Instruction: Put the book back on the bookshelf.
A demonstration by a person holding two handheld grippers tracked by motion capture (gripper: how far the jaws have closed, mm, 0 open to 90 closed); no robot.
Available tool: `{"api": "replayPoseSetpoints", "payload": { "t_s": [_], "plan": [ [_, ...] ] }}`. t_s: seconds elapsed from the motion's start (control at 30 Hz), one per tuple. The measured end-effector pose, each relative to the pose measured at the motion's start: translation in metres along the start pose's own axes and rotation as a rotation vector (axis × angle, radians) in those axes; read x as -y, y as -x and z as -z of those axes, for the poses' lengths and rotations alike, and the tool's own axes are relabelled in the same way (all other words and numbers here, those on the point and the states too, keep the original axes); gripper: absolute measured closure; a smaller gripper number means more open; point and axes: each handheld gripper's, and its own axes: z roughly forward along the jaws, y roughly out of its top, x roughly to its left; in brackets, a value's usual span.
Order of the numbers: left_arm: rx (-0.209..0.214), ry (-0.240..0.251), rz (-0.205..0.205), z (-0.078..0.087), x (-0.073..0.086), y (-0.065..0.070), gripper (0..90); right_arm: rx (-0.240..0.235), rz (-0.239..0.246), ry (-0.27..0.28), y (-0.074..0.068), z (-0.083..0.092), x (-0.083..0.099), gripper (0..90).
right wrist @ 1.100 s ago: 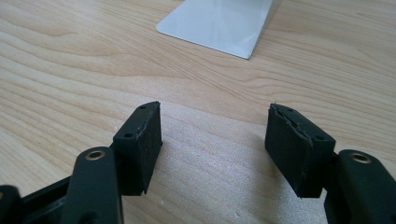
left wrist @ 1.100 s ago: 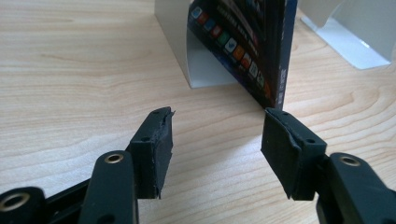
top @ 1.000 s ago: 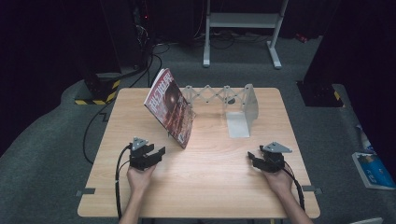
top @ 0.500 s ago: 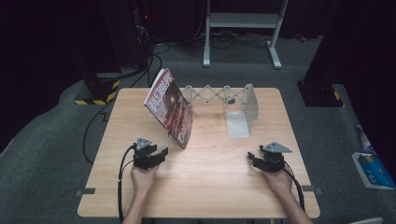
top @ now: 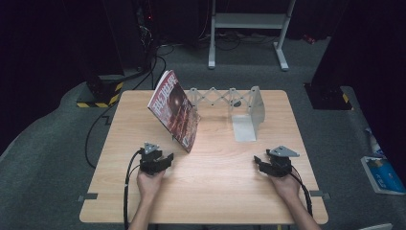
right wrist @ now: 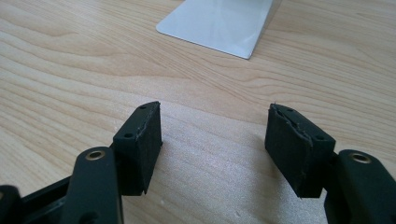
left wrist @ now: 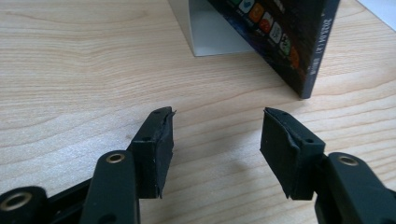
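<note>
The book (top: 173, 109) stands tilted at the tabletop's (top: 210, 191) far left, leaning on the expanding bookend rack (top: 238, 109). Left gripper (top: 159, 162) and right gripper (top: 264, 163) rest open, empty. Risk: a nudge to the lower corner likely topples the book.

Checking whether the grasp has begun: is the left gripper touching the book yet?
Apart. The left gripper view shows bare table between the left gripper, jaws open, and the book leaning ahead.
</note>
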Motion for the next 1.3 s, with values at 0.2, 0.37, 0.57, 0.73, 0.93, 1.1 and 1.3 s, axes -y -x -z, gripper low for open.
{"api": "replayPoseSetpoints", "payload": {
  "t_s": [0.2,0.37,0.57,0.73,0.93,1.1,1.3],
  "plan": [
    [-0.027,-0.010,-0.033,-0.005,0.000,0.001,44.3,0.000,0.001,0.001,0.000,0.000,0.000,36.5],
    [-0.050,-0.011,-0.063,-0.007,-0.001,0.004,44.0,0.000,-0.001,0.000,0.000,0.000,0.000,36.4],
    [-0.085,-0.006,-0.114,-0.010,0.000,0.010,42.9,0.000,0.000,0.001,0.000,0.000,0.000,36.5],
    [-0.097,0.004,-0.137,-0.011,0.002,0.012,40.9,0.001,0.000,0.001,0.000,0.000,0.000,36.5],
    [-0.098,0.023,-0.141,-0.013,0.005,0.013,37.5,0.001,0.002,0.002,0.000,0.000,0.000,36.5],
    [-0.085,0.031,-0.139,-0.012,0.006,0.012,35.8,0.002,0.000,0.003,0.000,0.000,0.000,36.4],
    [-0.083,0.036,-0.136,-0.012,0.007,0.012,35.9,0.004,0.005,0.007,-0.001,0.000,0.001,36.4]
  ]
}}
